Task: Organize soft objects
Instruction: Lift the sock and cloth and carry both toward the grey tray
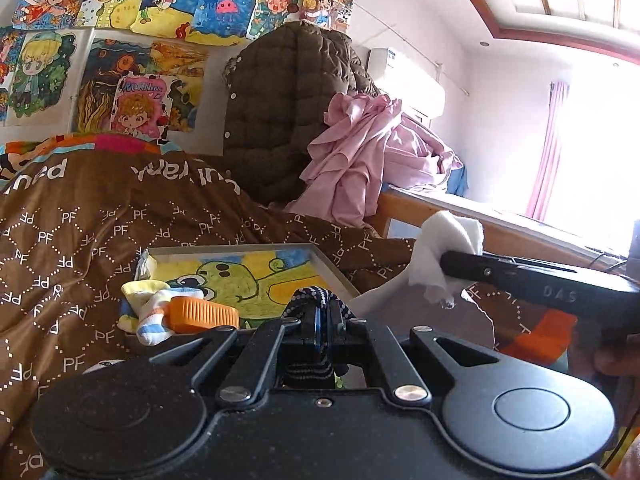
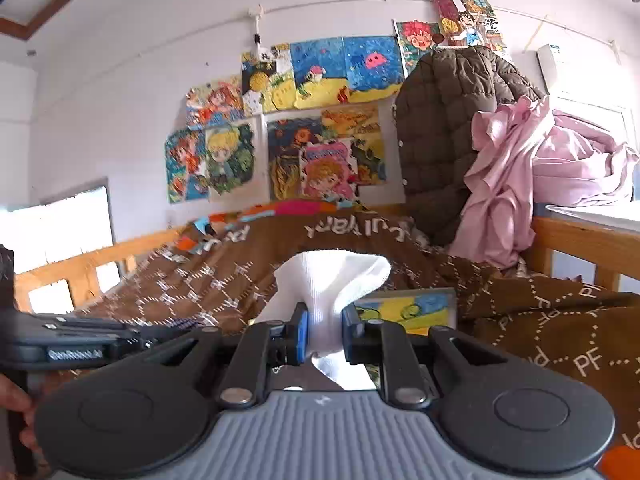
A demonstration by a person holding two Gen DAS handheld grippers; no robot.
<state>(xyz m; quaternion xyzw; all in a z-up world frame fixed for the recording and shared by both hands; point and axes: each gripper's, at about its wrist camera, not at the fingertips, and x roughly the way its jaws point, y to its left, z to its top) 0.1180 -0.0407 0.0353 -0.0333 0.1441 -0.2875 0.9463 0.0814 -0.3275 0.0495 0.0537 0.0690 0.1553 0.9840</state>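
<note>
The left gripper (image 1: 320, 312), clamped on a dark patterned sock (image 1: 316, 298), sits at the tray (image 1: 332, 266), nearer than the right gripper (image 2: 325, 330), clamped on a white sock (image 2: 332, 280) at right.

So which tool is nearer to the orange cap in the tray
Left. The left tool, shut on a dark patterned sock, is right beside the orange cap. The right tool holds a white sock farther off, beyond the tray.
</note>
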